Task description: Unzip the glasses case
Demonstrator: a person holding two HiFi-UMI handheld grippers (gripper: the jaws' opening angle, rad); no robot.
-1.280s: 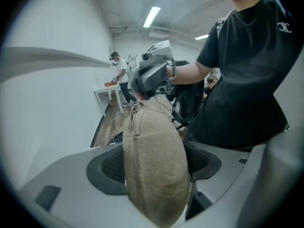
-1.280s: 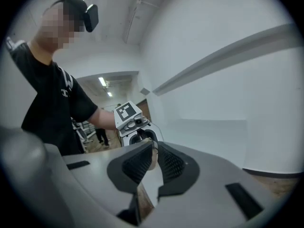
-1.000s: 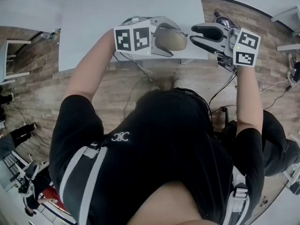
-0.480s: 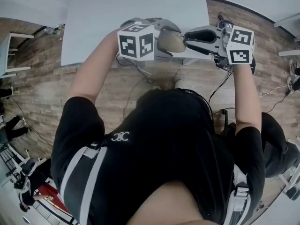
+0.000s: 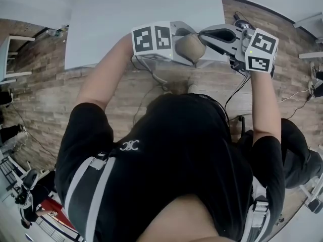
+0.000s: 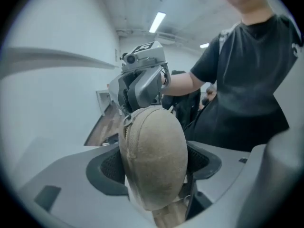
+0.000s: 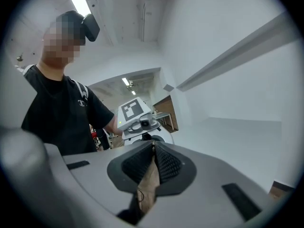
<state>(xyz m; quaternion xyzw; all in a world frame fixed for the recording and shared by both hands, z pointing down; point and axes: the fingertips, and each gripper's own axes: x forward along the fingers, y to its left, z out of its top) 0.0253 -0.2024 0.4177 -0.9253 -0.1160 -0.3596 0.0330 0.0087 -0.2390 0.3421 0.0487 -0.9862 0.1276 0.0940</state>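
The tan fabric glasses case [image 5: 190, 48] hangs in the air over the near edge of the white table [image 5: 141, 14], and my left gripper [image 5: 195, 45] is shut on it. In the left gripper view the case [image 6: 154, 160] stands on end between both pads, its zipper running up the left side. My right gripper [image 5: 202, 34] meets the case's far end from the right. Its jaws have just been closing and now pinch a thin tan piece [image 7: 149, 184] at the zipper end, which looks like the zipper pull. Its tips [image 6: 127, 115] touch the top of the case.
Wood floor lies below the table edge, with cables [image 5: 151, 74] trailing down from the grippers. A dark bag [image 5: 298, 155] rests on the floor at the right. White furniture [image 5: 10, 59] stands at the far left.
My right gripper has moved left to the case's end and its jaws have gone from open to shut there. The left gripper has rolled a little with the case still in it.
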